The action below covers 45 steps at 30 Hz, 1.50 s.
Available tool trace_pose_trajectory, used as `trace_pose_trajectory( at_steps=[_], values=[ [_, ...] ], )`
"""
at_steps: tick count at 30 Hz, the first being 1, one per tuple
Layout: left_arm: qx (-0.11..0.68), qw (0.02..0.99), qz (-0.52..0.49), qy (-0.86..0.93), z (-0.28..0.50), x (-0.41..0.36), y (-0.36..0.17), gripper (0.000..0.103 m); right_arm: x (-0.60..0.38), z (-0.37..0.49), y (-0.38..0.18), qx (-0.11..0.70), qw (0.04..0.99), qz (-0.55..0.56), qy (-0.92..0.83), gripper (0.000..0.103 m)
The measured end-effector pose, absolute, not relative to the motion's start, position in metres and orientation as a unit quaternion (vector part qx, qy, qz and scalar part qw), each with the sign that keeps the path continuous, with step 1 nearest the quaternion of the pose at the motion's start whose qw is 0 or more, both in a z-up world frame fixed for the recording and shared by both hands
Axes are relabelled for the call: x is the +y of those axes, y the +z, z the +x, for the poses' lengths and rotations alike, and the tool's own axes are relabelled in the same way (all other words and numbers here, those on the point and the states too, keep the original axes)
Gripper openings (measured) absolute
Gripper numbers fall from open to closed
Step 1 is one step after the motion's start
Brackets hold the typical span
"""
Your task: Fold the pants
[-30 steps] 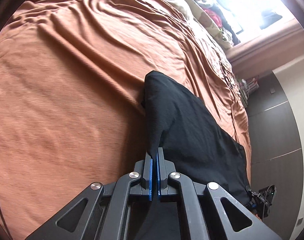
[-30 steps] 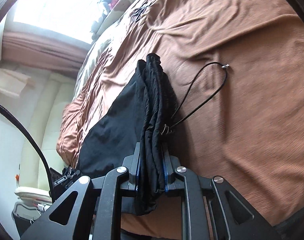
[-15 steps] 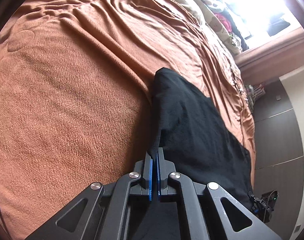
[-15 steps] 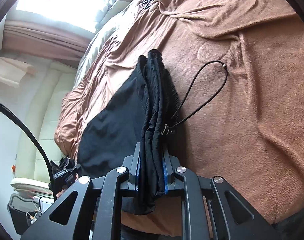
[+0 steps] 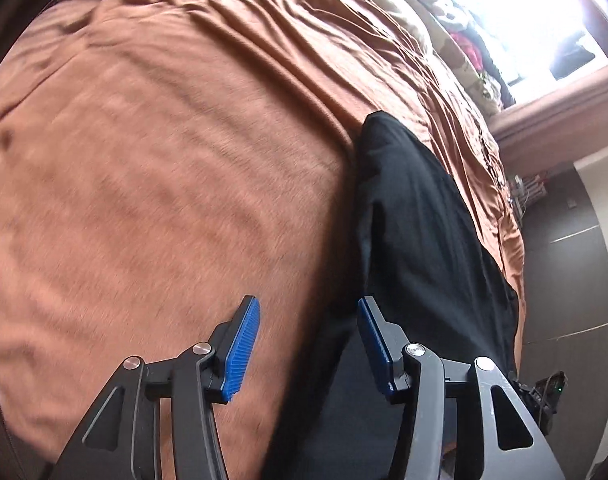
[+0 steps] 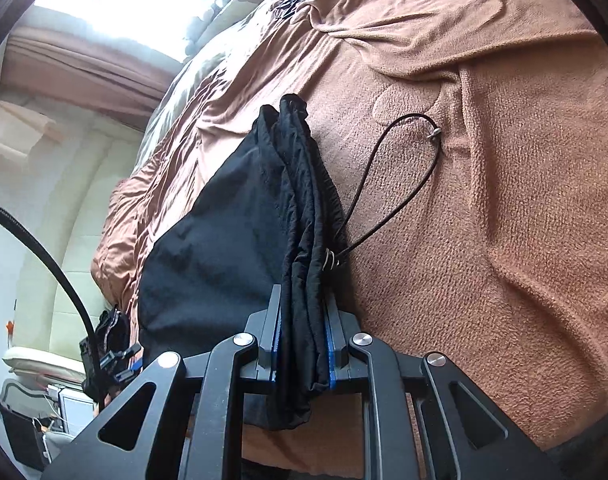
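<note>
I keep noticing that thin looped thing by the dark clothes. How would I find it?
Start at the brown blanket over the bed, then the black pants bunched in the right hand-held gripper. From their waistband a thin black cord loops out onto the blanket; it is the only stringy thing there, with a small metal tip at its far end.

- The pants (image 5: 416, 220) lie on the bed (image 5: 164, 160), toward its edge.
- Their drawstring (image 6: 396, 184) loops out onto the blanket beside them.
- Pillows (image 5: 444, 20) lie at the bed's far end.
</note>
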<state>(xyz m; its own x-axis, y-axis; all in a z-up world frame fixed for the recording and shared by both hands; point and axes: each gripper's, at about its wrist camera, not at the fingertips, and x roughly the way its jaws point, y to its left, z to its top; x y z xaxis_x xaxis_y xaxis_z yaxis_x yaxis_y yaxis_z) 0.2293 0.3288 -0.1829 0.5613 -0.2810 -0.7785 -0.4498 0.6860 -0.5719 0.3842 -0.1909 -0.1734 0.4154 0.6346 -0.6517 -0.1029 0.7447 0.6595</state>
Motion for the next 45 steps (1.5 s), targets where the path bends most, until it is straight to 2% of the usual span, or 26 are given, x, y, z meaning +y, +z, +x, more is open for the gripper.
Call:
trace_pose_trajectory(
  at_steps=[8,20,28,34,35,37,38,41,45],
  values=[
    [0.443,0.789,-0.423,0.049,0.185,0.326,-0.181,0.053,-0.194,0.379,-0.176,0.485,0.795,0.281,0.231,0.013],
    [0.411,0.770,-0.488,0.018,0.161,0.312,-0.196,0.053,-0.196,0.376,-0.179,0.482,0.797,0.281,0.232,0.013],
    [0.359,0.728,-0.584,-0.008,0.131,0.304,-0.215,0.053,-0.198,0.374,-0.182,0.481,0.797,0.282,0.232,0.013],
    [0.320,0.727,-0.607,0.016,0.128,0.303,-0.220,0.053,-0.196,0.372,-0.181,0.482,0.797,0.283,0.229,0.013],
    [0.319,0.727,-0.607,0.022,0.128,0.303,-0.219,0.050,-0.196,0.372,-0.181,0.481,0.797,0.283,0.229,0.013],
    [0.326,0.729,-0.601,0.040,0.128,0.302,-0.217,0.031,-0.196,0.372,-0.181,0.481,0.797,0.284,0.228,0.013],
    [0.334,0.729,-0.596,0.048,0.129,0.301,-0.217,0.016,-0.196,0.372,-0.181,0.482,0.797,0.285,0.228,0.013],
    [0.336,0.732,-0.591,0.046,0.121,0.299,-0.215,0.009,-0.197,0.373,-0.179,0.485,0.796,0.281,0.227,0.016],
    [0.336,0.746,-0.573,0.048,0.113,0.298,-0.205,0.008,-0.199,0.369,-0.164,0.483,0.813,0.245,0.213,0.021]
  ],
)
